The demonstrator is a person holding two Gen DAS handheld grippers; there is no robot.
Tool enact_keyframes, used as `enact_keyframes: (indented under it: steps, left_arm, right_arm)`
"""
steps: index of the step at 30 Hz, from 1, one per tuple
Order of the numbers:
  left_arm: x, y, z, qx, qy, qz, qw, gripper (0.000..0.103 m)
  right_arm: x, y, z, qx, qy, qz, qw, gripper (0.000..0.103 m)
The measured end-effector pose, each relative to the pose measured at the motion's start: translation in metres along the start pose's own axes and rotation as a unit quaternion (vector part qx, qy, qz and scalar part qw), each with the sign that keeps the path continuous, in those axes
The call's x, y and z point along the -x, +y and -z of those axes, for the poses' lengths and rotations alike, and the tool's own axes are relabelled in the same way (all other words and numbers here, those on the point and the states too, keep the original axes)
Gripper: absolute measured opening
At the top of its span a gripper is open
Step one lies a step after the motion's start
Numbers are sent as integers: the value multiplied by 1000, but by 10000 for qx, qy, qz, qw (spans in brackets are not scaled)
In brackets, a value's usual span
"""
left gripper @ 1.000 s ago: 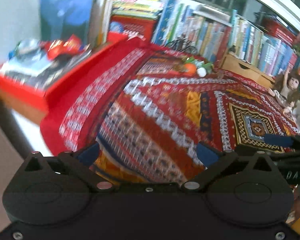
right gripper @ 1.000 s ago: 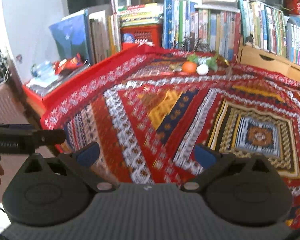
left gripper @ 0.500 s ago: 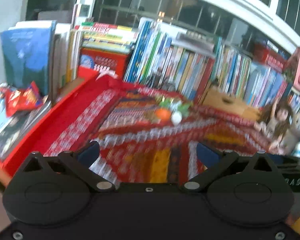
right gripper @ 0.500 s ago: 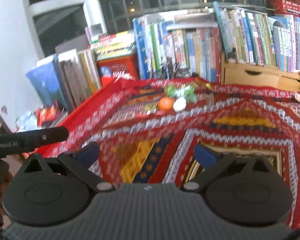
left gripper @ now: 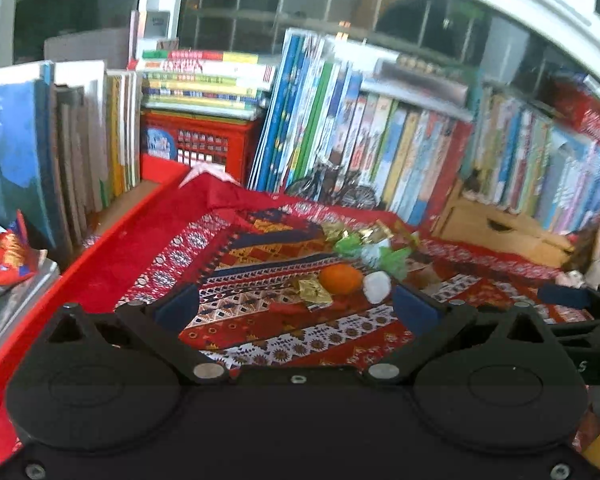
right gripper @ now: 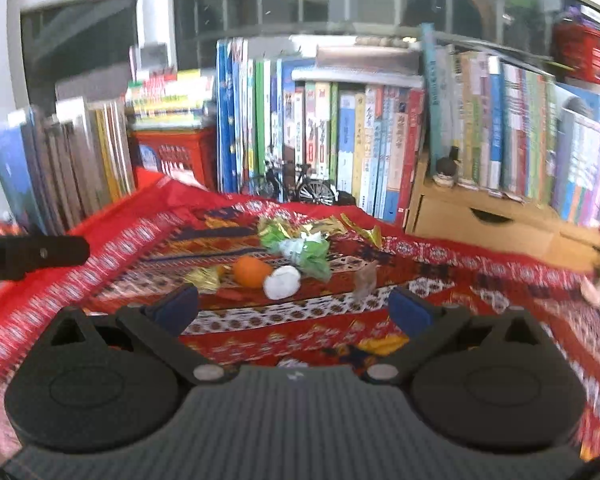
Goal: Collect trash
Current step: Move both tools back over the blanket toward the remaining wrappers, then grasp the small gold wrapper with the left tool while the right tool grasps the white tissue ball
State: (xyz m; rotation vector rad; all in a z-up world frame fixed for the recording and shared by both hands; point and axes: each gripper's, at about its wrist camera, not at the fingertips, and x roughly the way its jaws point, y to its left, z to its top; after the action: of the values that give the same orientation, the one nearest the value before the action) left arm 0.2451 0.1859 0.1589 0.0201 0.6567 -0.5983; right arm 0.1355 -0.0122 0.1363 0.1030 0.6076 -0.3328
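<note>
Both tools have swung up and closer over the last second, so the trash pile (left gripper: 352, 268) now sits centred ahead on the patterned cloth (left gripper: 260, 320). The left tool (left gripper: 296, 308) and right tool (right gripper: 292, 306) are spread wide, holding nothing. Only the right view shows what may be a clear wrapper (right gripper: 365, 280) beside the white wad (right gripper: 282, 282); the left shows red packets (left gripper: 4, 256) well apart.

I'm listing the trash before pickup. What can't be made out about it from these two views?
- Orange round item: both views too blurred to tell peel from whole fruit.
- White lump: too small, material unclear.
- Red packet: cut by left wrist view's left edge.
- Patterned cloth: its near part is hidden by the right gripper body.
</note>
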Motion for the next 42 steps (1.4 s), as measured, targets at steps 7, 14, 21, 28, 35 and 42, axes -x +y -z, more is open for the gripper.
enact_keyframes:
  steps: [7, 14, 21, 28, 35, 42]
  left_arm:
    - [-67, -14, 9, -287, 18, -177, 9994, 100]
    - [-125, -30, 22, -673, 416, -239, 9966, 89]
    - [-172, -34, 22, -672, 598, -493, 9947, 81]
    - [-193, -34, 26, -579, 840, -667, 9925, 59]
    - [-196, -30, 29, -467, 805, -685, 9933, 48]
    - [-192, -33, 26, -624, 749, -552, 9937, 35]
  right_arm:
    - [-77, -3, 5, 560, 69, -369, 9977, 92]
    - [-149, -7, 20, 744, 294, -924, 9925, 79]
    - [-186, -23, 28, 130, 329, -742, 9966, 77]
    - [-189, -26, 29, 26, 268, -754, 9968, 63]
    - [-191, -19, 28, 162, 177, -814, 9964, 53]
    - [-188, -20, 27, 105, 168, -844, 9962, 36]
